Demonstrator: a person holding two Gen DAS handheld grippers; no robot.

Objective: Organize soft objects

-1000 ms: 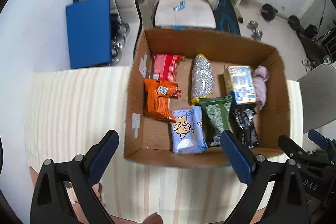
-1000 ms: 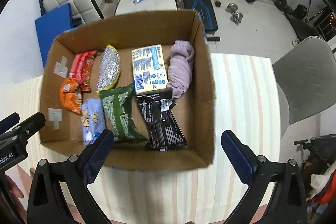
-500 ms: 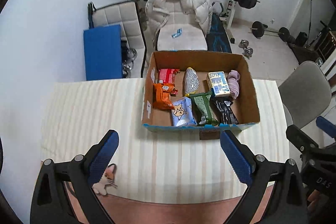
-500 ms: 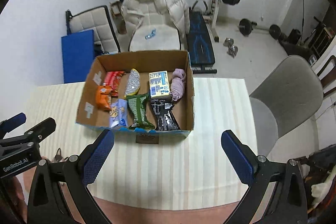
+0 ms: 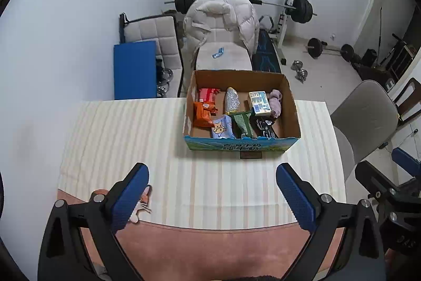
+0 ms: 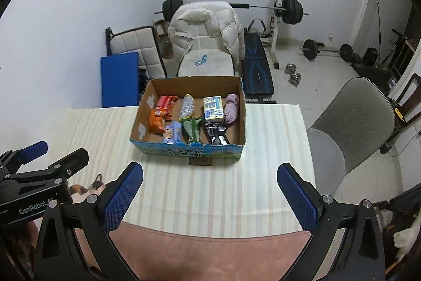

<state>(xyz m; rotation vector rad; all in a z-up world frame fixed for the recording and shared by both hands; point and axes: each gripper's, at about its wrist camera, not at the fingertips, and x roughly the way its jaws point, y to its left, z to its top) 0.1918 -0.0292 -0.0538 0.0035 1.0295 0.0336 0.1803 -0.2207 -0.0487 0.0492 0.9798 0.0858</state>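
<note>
White walls, a barbell rack [image 6: 279, 7] (weights loaded) and grey chair [image 6: 350, 120].

Your left gripper [image 5: 211, 198] hangs wide open over the striped tablecloth [image 5: 147, 138], nothing between its blue pads [image 5: 129, 198]. Ahead sits the cardboard box [image 5: 240, 145], packed with snack packets, a purple cloth [image 5: 275, 102] at its right.

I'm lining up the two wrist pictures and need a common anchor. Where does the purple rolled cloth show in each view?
Left wrist: the purple cloth lies in the far right corner of the cardboard box, right of centre in the picture.
Right wrist: the purple cloth is in the same corner, near the picture's centre.
Shared landmark: the yellow and blue carton just left of it.
</note>
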